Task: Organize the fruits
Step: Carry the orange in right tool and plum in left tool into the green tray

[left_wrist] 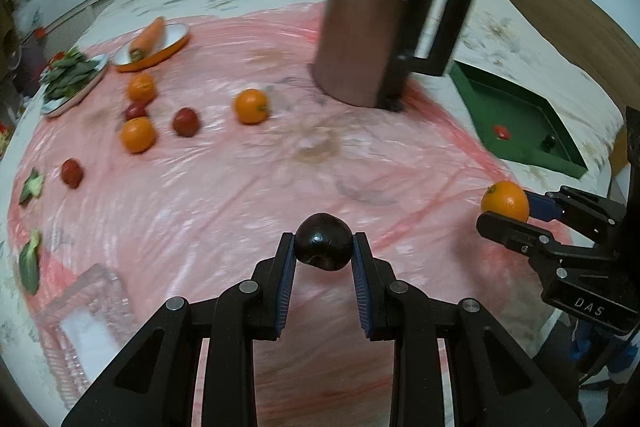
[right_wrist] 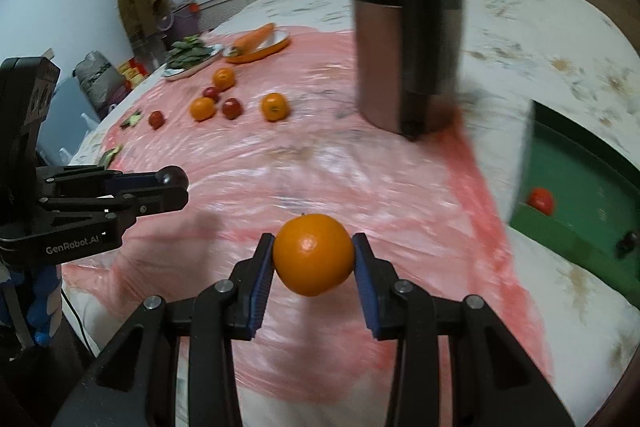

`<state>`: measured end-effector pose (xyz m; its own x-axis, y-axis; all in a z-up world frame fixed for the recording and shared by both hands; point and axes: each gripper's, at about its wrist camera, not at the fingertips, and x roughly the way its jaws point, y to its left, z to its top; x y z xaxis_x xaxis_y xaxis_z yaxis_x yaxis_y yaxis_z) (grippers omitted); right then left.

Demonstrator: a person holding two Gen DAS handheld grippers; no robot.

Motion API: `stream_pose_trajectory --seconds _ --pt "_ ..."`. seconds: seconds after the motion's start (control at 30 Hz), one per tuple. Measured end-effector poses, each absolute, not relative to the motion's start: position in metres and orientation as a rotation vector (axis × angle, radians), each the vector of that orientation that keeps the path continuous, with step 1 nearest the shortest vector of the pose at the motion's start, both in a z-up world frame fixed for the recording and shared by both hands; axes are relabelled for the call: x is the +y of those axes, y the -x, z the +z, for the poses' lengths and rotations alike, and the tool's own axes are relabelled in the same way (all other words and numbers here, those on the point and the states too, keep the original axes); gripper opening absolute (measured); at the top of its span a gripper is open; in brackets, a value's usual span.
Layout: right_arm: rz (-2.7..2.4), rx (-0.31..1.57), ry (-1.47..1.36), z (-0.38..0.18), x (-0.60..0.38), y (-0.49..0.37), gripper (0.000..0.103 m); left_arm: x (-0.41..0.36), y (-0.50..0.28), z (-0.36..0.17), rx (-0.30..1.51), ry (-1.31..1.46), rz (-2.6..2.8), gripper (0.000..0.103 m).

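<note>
My left gripper (left_wrist: 323,251) is shut on a dark plum (left_wrist: 323,247) and holds it above the pink cloth (left_wrist: 224,195). It also shows in the right wrist view (right_wrist: 176,187) with the plum (right_wrist: 173,177). My right gripper (right_wrist: 314,259) is shut on an orange (right_wrist: 314,254); it shows at the right of the left wrist view (left_wrist: 506,213) with the orange (left_wrist: 505,201). Three oranges (left_wrist: 251,105) (left_wrist: 137,134) (left_wrist: 141,87) and red fruits (left_wrist: 185,121) (left_wrist: 72,172) (left_wrist: 135,111) lie on the cloth. A green tray (left_wrist: 520,115) holds a red fruit (left_wrist: 501,132) and a dark one (left_wrist: 549,143).
A tall metal kettle (left_wrist: 376,23) stands at the back of the cloth. An orange dish with a carrot (left_wrist: 150,39) and a plate of green leaves (left_wrist: 72,79) sit at the far left. A clear glass dish (left_wrist: 84,323) is at the near left. Loose leaves (left_wrist: 31,263) lie nearby.
</note>
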<state>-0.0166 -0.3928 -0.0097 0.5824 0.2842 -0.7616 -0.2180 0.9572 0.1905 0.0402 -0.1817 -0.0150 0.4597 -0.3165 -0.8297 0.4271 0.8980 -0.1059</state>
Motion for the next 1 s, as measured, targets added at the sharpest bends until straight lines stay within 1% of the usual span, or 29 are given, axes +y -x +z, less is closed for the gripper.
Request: stream_pose_trajectory --seconds 0.47,1.0 --pt "0.123 0.862 -0.175 -0.010 -0.490 0.037 0.036 -0.278 -0.029 0.000 0.911 -0.237 -0.563 0.024" --pt "-0.041 0.785 -0.253 -0.006 -0.598 0.019 0.036 -0.382 -0.048 0.007 0.871 -0.299 -0.670 0.024"
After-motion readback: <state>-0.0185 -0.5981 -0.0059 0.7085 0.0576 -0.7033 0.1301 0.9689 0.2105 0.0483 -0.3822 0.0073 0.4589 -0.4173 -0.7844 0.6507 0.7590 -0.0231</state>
